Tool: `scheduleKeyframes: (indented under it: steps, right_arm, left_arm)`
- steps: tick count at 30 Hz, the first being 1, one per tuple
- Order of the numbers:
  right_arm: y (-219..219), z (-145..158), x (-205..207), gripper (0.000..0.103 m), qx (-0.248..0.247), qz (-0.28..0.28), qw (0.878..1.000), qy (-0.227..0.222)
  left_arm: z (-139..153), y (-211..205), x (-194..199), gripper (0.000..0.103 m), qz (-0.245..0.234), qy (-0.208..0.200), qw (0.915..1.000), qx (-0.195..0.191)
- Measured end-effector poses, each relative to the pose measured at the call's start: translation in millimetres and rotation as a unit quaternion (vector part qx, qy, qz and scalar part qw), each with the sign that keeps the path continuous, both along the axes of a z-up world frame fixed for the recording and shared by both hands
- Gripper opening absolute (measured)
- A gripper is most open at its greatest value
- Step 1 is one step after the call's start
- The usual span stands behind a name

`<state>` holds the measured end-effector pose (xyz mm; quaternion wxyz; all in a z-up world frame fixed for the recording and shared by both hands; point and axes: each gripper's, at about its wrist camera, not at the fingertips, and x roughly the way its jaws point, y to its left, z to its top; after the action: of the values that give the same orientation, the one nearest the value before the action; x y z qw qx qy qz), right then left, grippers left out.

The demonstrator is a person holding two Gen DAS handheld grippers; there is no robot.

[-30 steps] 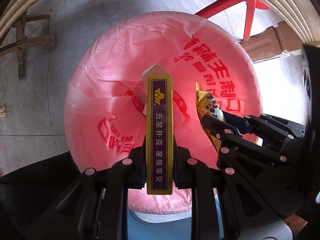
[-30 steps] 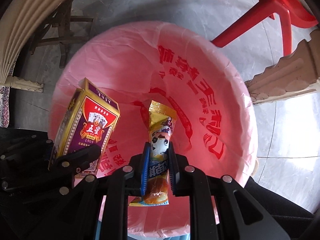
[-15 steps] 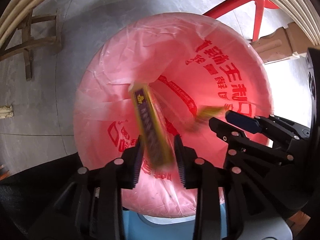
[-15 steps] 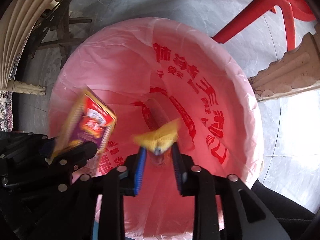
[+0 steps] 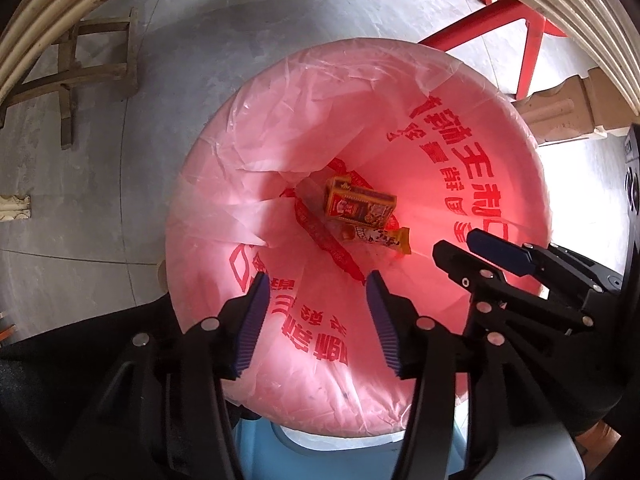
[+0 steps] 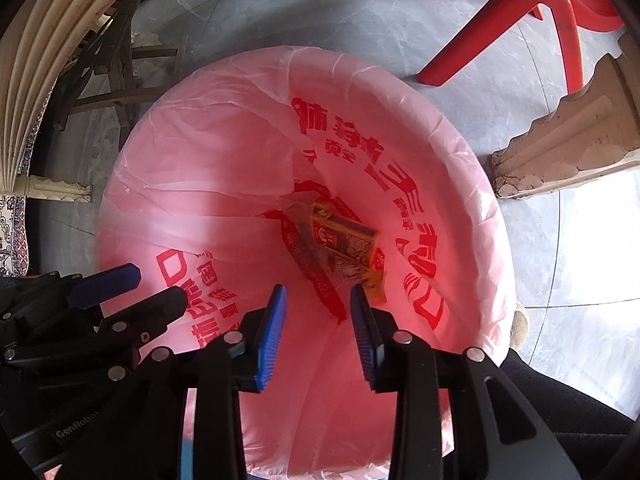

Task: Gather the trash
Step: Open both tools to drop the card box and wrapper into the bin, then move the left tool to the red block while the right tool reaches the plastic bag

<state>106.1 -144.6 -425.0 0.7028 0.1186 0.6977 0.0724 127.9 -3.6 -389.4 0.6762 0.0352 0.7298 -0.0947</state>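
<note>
A bin lined with a pink bag (image 5: 280, 152) printed in red fills both views; it also shows in the right wrist view (image 6: 208, 184). At its bottom lie a gold and purple card box (image 5: 358, 204) and a yellow snack wrapper (image 5: 380, 237). The right wrist view shows the box (image 6: 342, 236) and the wrapper (image 6: 374, 282) too. My left gripper (image 5: 318, 280) is open and empty above the bin's near rim. My right gripper (image 6: 318, 292) is open and empty beside it, seen at the right of the left wrist view (image 5: 468, 246).
The bin stands on a grey tiled floor (image 5: 200, 40). A red plastic chair (image 6: 528, 16) stands behind it at the right. A wooden stool frame (image 5: 80, 68) stands at the left. A carved tan furniture base (image 6: 572, 148) is at the right.
Both grippers opened. The card box dropped from the left gripper and the snack wrapper from the right gripper; both now lie at the bottom of the bag.
</note>
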Motion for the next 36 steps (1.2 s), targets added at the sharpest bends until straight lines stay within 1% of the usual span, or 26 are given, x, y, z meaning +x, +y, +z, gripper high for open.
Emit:
scheduleKeyframes:
  steps: [11, 15, 16, 18, 19, 21, 23, 26, 29, 31, 36]
  right_arm:
    - [-0.4, 13.9, -3.0, 0.034, -0.006, -0.002, 1.000, -0.012]
    - [-1.4, 27.3, -7.1, 0.034, -0.002, -0.002, 1.000, -0.023]
    - [-1.0, 34.4, -8.9, 0.034, -0.001, 0.000, 1.000, -0.029]
    - [0.3, 47.0, -12.4, 0.034, -0.002, 0.006, 0.999, -0.042]
    - [0.9, 57.3, -15.3, 0.034, -0.003, 0.010, 0.999, -0.051]
    - [2.6, 75.3, -20.6, 0.041, -0.006, 0.015, 0.997, -0.071]
    - [3.7, 98.6, -27.0, 0.046, -0.016, 0.021, 0.995, -0.100]
    - [6.7, 131.4, -35.6, 0.047, -0.020, 0.025, 0.989, -0.146]
    - [9.7, 161.1, -43.1, 0.047, -0.020, 0.033, 0.983, -0.181]
    - [8.3, 179.4, -46.1, 0.048, -0.014, 0.033, 0.979, -0.200]
    - [-4.1, 229.0, -47.5, 0.049, 0.010, 0.026, 0.972, -0.235]
  left_arm:
    - [9.8, 0.2, -3.8, 0.051, 0.008, -0.007, 0.9999, -0.011]
    - [26.2, -1.3, -9.5, 0.052, 0.000, -0.026, 0.9996, -0.009]
    - [33.0, -1.2, -12.5, 0.053, -0.004, -0.036, 0.9993, -0.006]
    - [46.2, 0.3, -17.5, 0.060, -0.009, -0.054, 0.9985, -0.001]
    - [54.3, 1.2, -20.3, 0.061, -0.013, -0.064, 0.9979, -0.002]
    - [73.0, 5.1, -26.7, 0.062, -0.014, -0.085, 0.9963, -0.004]
    - [89.5, 9.5, -32.1, 0.063, -0.011, -0.104, 0.9945, -0.003]
    - [116.5, 15.9, -40.7, 0.064, -0.009, -0.135, 0.9908, -0.002]
    - [146.2, 23.7, -50.2, 0.064, -0.002, -0.163, 0.9865, -0.008]
    - [161.5, 27.6, -52.2, 0.064, -0.002, -0.174, 0.9847, -0.011]
    - [217.3, 40.0, -51.5, 0.066, -0.020, -0.220, 0.9752, -0.012]
